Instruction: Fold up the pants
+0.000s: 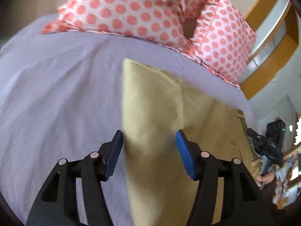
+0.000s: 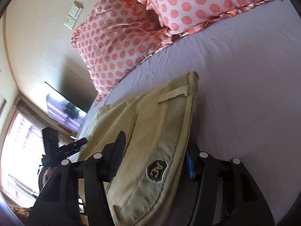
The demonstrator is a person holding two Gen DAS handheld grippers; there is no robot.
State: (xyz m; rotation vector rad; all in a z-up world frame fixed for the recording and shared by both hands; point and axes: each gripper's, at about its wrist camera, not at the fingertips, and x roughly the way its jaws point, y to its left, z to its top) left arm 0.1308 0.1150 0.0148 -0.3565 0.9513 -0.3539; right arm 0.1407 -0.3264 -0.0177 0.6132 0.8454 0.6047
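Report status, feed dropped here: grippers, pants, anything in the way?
Left gripper open, straddling the pants leg on the bed sheet. Right gripper open around the waistband. Polka-dot pillows beyond, clear of the pants.

One mark can be read — a small dark shield-shaped badge (image 2: 156, 170) on the ribbed waistband of the tan pants (image 2: 143, 131), near the bottom of the right wrist view, bearing the letters "AC", turned sideways. Nothing else is legible — other markings are too blurred.
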